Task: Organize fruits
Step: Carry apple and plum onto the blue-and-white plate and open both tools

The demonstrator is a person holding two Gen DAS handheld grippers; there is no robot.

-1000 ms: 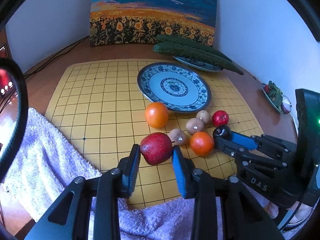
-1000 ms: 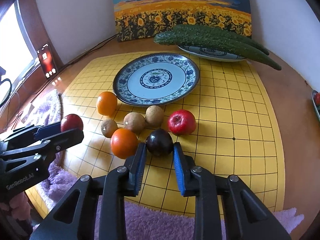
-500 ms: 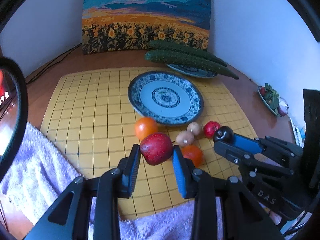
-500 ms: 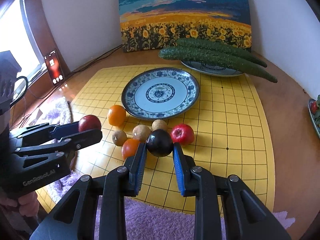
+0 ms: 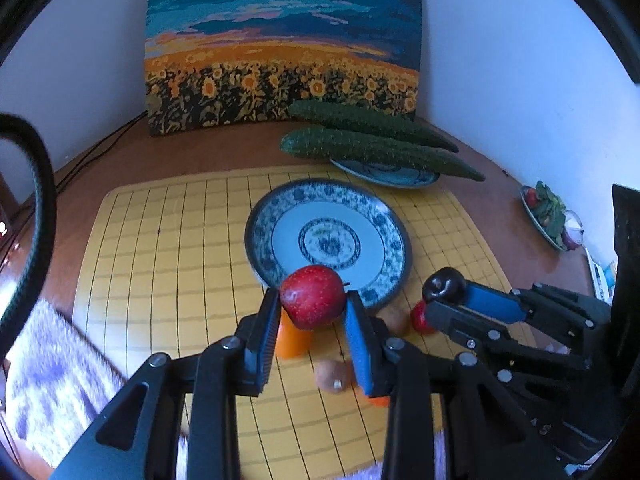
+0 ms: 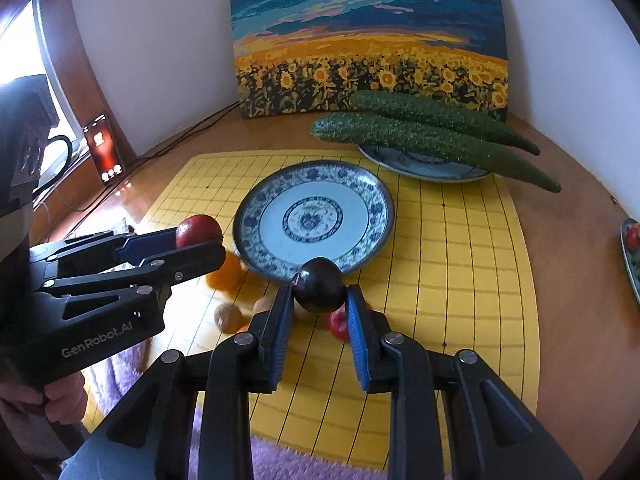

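My left gripper [image 5: 312, 312] is shut on a red apple [image 5: 313, 297] and holds it in the air over the near rim of the blue-and-white plate [image 5: 384, 236]. My right gripper [image 6: 319, 304] is shut on a dark plum [image 6: 319, 290], also lifted, at the plate's near edge [image 6: 372, 216]. Each gripper shows in the other's view: the right with the plum [image 5: 444, 286], the left with the apple [image 6: 199, 231]. Below them on the yellow grid mat [image 5: 160, 264] lie oranges [image 5: 294, 340], brown kiwis [image 5: 334, 374] and a small red apple [image 6: 339, 322].
Two long cucumbers [image 6: 432, 140] lie on a second plate at the back, before a sunflower painting [image 5: 280, 52]. A purple towel [image 5: 52, 376] lies at the mat's near left. A phone [image 6: 103, 148] stands at the left, and a small dish of vegetables [image 5: 550, 212] sits at the right.
Both grippers have lifted their fruit off the mat and carried it forward towards the plate. The apple and the plum stay clamped throughout.
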